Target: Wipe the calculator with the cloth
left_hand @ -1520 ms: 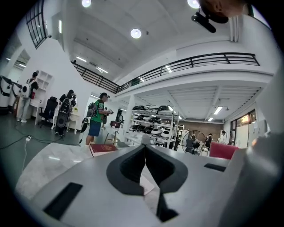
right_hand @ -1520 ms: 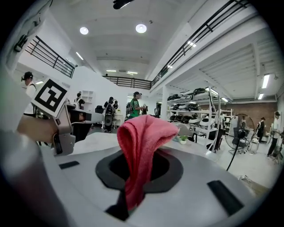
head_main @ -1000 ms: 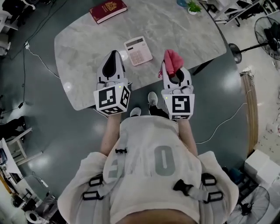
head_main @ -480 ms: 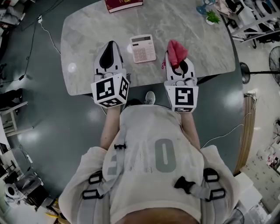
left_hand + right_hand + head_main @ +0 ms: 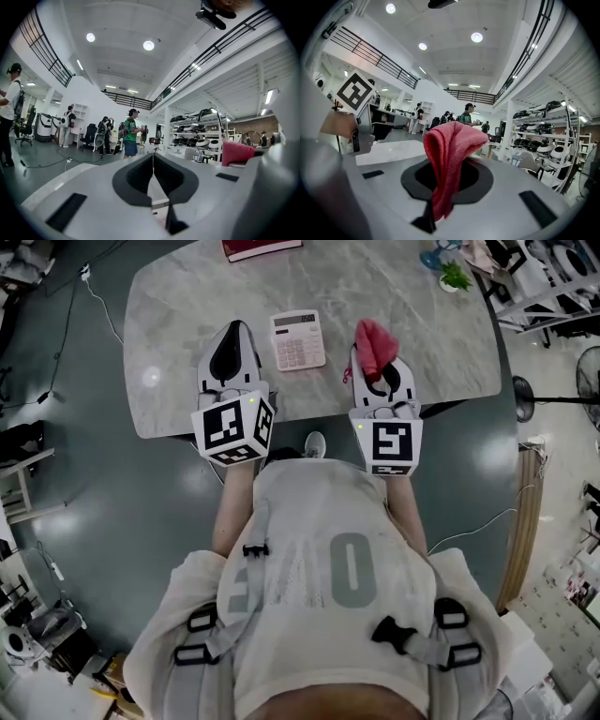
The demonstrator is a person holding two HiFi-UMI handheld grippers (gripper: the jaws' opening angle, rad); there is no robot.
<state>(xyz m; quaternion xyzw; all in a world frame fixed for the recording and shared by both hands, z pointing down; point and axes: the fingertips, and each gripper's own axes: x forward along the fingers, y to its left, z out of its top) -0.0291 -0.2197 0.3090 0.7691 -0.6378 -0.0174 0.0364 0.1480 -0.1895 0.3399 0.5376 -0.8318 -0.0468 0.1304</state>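
Head view shows the pale pink pocket calculator (image 5: 298, 339) lying flat on the grey marble-patterned table (image 5: 178, 315), near its near edge, between the tips of the two grippers. The left gripper (image 5: 236, 332), just left of the calculator, has its jaws pressed together with nothing between them. The right gripper (image 5: 375, 352), to the calculator's right, is clamped on a crumpled red cloth (image 5: 449, 154) that stands up from its jaws.

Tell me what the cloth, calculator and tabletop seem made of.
Cloth: soft textile, likely microfibre or terry, matte pinkish red; it folds, droops and shows a nubby weave.
Calculator: probably hard plastic, pale and smooth; rigid flat body with rows of keys.
Tabletop: grey marble or marble-look slab, glossy; veining and a lamp glint show, but I cannot tell which it is.
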